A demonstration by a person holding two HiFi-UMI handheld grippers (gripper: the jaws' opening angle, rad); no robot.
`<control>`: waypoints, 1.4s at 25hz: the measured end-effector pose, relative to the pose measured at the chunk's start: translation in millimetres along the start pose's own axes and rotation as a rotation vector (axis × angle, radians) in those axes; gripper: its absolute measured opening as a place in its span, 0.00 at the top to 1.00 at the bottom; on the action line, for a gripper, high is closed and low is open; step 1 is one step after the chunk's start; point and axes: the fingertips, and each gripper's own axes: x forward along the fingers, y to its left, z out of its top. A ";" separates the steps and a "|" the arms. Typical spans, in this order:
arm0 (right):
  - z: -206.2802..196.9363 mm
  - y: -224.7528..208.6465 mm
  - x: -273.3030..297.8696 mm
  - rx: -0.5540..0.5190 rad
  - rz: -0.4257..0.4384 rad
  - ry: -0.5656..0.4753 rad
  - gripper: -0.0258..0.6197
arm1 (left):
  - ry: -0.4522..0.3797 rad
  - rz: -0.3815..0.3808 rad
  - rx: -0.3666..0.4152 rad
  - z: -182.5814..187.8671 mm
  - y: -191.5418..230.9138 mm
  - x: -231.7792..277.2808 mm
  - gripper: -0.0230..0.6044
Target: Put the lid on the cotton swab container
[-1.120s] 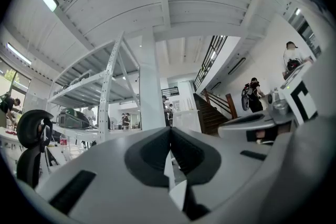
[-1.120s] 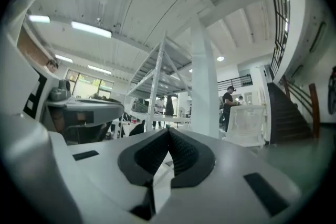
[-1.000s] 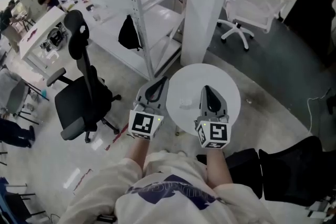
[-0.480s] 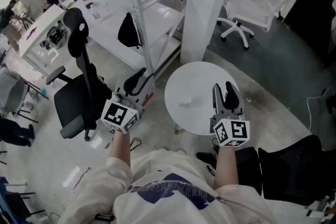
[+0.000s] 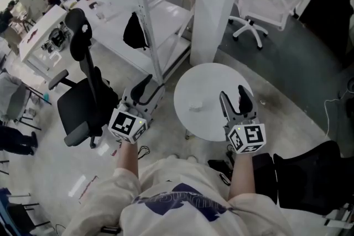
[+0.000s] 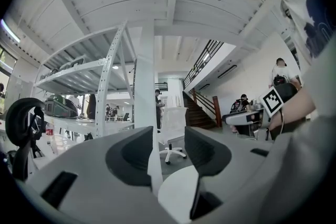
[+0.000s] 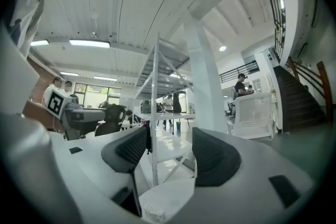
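Container (image 5: 194,108) is sitting on the table (image 5: 215,79). Left gripper (image 5: 148,87) and right gripper (image 5: 233,95) are flanking it, jaws opening, gripping nothing.

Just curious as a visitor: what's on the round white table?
One small pale container sits on the table; the right gripper, its empty jaws opening, covers the near edge.
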 end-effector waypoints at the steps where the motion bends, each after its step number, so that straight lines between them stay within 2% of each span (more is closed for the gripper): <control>1: -8.2 2.7 2.0 -0.014 0.026 0.033 0.51 | 0.006 -0.009 -0.001 -2.1 -1.0 0.6 0.69; 7: -79.0 17.4 7.2 -0.111 0.173 0.276 0.45 | 0.078 -0.097 -0.002 -23.6 -14.8 6.0 0.63; 17: -217.4 22.1 11.0 -0.111 0.359 0.622 0.43 | 0.262 -0.329 0.032 -86.0 -63.5 26.8 0.55; 29: -326.5 29.6 44.1 -0.151 0.499 0.789 0.41 | 0.363 -0.430 -0.011 -162.6 -85.4 37.0 0.55; 35: -351.6 34.2 61.1 -0.179 0.562 0.839 0.39 | 0.403 -0.452 -0.025 -188.7 -88.2 30.3 0.54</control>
